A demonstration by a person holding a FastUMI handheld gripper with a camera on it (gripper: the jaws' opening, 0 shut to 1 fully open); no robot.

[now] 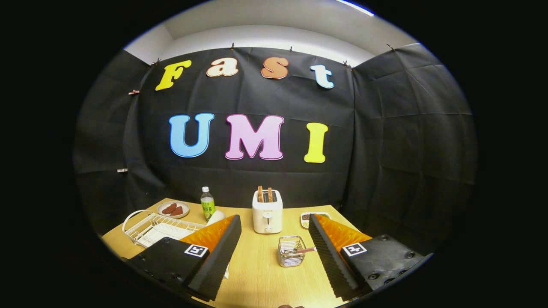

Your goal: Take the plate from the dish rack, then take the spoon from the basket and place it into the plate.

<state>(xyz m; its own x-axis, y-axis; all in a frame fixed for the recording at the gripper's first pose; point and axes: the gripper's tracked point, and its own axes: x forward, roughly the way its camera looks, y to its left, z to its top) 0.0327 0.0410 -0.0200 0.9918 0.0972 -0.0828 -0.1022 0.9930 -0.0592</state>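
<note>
Gripper view, spoon [303, 250] lying sideways, hand-held gripper [274, 248] (spread)

**Camera on the gripper, looking across the table**

The camera rides on the gripper [274, 250] and faces forward along its two fingers [218, 261], spread wide apart. It sits low above the wooden table [261, 273], looking across it toward the booth's black wall beyond the toaster [267, 211].

Wooden table [257, 273]: rack [150, 226], toaster [267, 211], basket [291, 251].
</note>
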